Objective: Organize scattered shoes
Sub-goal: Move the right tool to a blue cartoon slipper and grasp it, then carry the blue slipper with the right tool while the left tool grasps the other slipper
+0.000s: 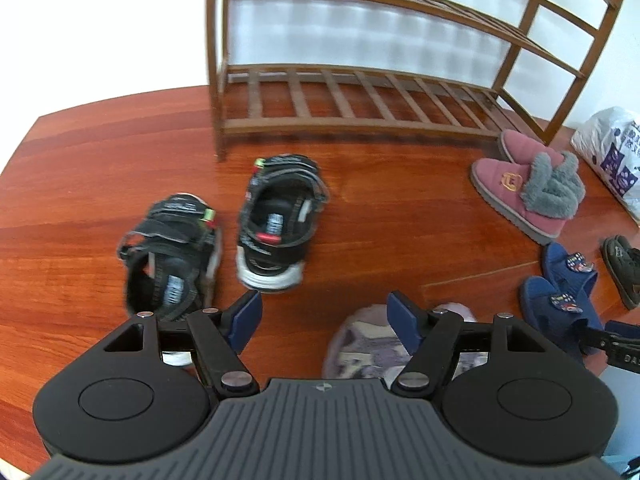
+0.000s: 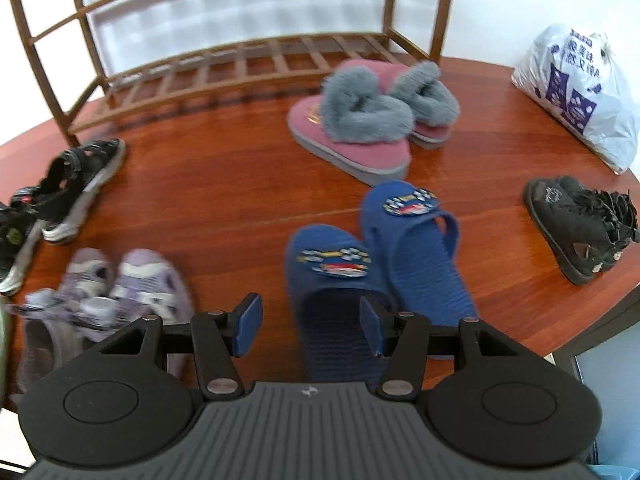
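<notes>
A brown wooden shoe rack (image 1: 360, 96) stands at the back of the red-brown floor, its shelves bare; it also shows in the right wrist view (image 2: 240, 60). Two black sandals (image 1: 276, 220) lie in front of it on the left. My left gripper (image 1: 324, 320) is open and empty, above the floor between the sandals and a pair of purple shoes (image 2: 120, 292). My right gripper (image 2: 310, 328) is open and empty, over the heel of the nearer of two blue slippers (image 2: 340, 280). Pink fur-lined slippers (image 2: 360, 128) sit near the rack's right end.
A white plastic bag (image 2: 580, 92) lies at the far right. A pair of black lace-up shoes (image 2: 580, 224) sits to the right of the blue slippers. The floor's dark edge (image 2: 600, 320) runs at the lower right.
</notes>
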A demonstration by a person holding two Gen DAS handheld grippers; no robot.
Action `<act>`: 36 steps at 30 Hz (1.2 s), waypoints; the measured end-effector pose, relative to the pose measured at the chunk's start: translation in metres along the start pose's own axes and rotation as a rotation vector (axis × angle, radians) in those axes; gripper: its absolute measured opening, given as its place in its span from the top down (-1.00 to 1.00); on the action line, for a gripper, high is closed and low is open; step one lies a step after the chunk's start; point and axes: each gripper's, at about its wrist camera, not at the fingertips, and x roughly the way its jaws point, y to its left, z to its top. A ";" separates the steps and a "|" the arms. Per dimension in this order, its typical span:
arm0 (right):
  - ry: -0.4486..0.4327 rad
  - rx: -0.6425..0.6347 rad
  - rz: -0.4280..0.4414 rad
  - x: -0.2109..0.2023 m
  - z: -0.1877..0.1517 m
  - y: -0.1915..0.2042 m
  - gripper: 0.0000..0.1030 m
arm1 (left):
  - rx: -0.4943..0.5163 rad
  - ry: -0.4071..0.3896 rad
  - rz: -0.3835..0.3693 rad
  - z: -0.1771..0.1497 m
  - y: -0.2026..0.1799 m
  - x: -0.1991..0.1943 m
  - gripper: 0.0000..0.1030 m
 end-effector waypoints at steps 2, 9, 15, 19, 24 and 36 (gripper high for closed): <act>0.016 -0.031 0.004 0.007 0.002 -0.009 -0.27 | -0.016 0.008 0.001 -0.001 -0.013 0.004 -0.39; 0.062 -0.094 0.075 0.030 0.008 -0.033 -0.57 | -0.030 0.024 -0.004 0.002 -0.060 0.016 -0.39; 0.090 -0.089 0.159 0.046 0.012 -0.038 -0.70 | -0.009 0.022 0.001 0.000 -0.097 0.021 -0.39; 0.084 -0.102 0.156 0.053 0.010 -0.032 -0.72 | 0.001 0.030 0.004 -0.003 -0.109 0.019 -0.39; 0.087 -0.117 0.122 0.068 0.001 -0.023 -0.68 | 0.016 0.047 0.015 -0.009 -0.117 0.017 -0.41; 0.062 -0.101 0.139 0.073 -0.009 -0.026 -0.54 | 0.032 0.063 0.052 -0.029 -0.123 0.004 -0.42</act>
